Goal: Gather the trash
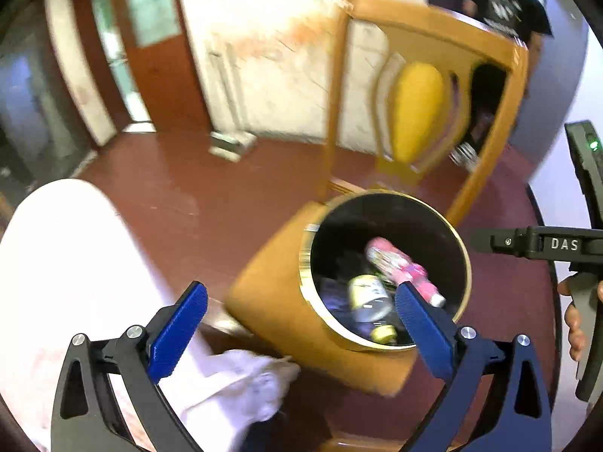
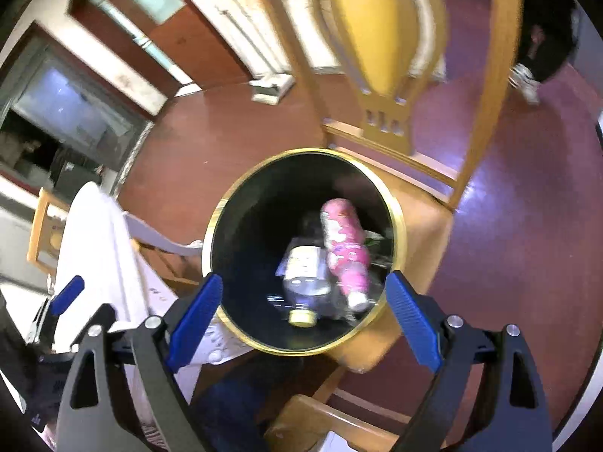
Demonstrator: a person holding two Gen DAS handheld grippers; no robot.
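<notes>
The right gripper [image 2: 303,316] hung above the bin [image 2: 395,203], its blue fingers [image 2: 196,316] spread wide and empty. The left gripper [image 1: 297,333] was likewise spread and empty beside the bin. A pink bottle [image 2: 345,248] and a clear bottle [image 2: 307,275] lay inside the bin, which stood on a chair [image 2: 422,218]. Judged from this, the drop looked complete; a good finish would lift both grippers straight up, clear of the rim, before seeking further trash.
</notes>
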